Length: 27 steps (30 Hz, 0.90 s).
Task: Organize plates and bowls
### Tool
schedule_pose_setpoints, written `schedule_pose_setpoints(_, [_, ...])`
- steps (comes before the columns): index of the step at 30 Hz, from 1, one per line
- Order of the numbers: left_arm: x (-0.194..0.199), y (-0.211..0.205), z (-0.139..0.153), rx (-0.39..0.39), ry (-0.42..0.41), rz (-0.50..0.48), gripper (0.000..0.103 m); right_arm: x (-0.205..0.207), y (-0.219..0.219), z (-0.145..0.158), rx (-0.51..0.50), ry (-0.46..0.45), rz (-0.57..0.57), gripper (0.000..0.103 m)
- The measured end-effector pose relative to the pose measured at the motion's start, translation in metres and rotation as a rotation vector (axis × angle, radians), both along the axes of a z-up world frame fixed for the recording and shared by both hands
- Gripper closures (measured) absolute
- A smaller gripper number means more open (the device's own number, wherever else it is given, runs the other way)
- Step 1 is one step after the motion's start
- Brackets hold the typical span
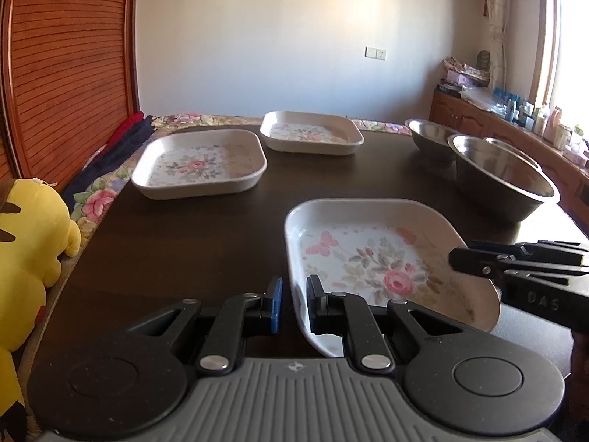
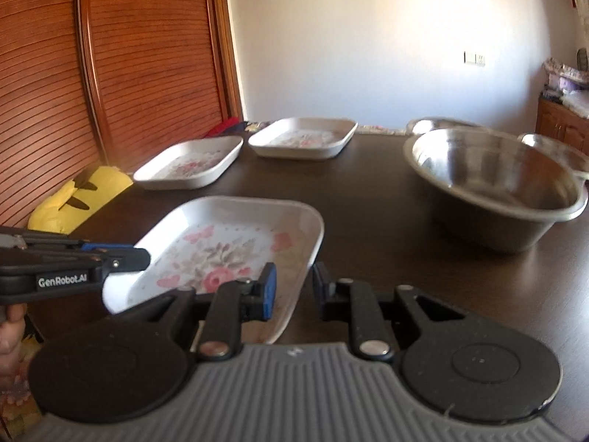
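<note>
A square white plate with a rose and butterfly print is held between both grippers over the dark table. My left gripper is shut on the plate's near left rim, and its tip shows in the right wrist view. My right gripper is shut on the near right rim, and it reaches in from the right in the left wrist view. Two more floral plates lie side by side at the far left. Steel bowls stand at the far right.
A yellow plush toy leans at the table's left edge, beside a floral cloth and a slatted wooden door. A cluttered sideboard runs under the window on the right. A third steel bowl peeks from behind the big one.
</note>
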<state>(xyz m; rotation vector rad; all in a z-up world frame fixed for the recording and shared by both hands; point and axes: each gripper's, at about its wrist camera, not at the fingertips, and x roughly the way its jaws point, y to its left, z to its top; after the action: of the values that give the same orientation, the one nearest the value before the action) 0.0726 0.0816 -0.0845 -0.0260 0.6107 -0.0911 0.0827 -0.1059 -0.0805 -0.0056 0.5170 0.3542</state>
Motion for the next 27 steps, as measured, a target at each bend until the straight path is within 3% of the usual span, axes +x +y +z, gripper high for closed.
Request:
schedule_pose_setpoints(10, [0.013, 0.012, 0.027, 0.003, -0.053, 0.006, 0.082, 0.016, 0.006, 0.034, -0.005, -0.061, 0.043, 0.08])
schedule_pose_setpoints(15, [0.027, 0.023, 0.039, 0.011, -0.072, 0.014, 0.075, 0.031, 0.019, 0.044, -0.012, -0.065, 0.084, 0.072])
schedule_pose_setpoints(22, [0.05, 0.041, 0.046, 0.022, -0.073, 0.028, 0.054, 0.055, 0.04, 0.054, -0.015, -0.064, 0.128, 0.071])
schedule_pose_setpoints(27, [0.065, 0.056, 0.048, 0.026, -0.073, 0.041, 0.043, 0.076, 0.057, 0.058, -0.011, -0.047, 0.153, 0.057])
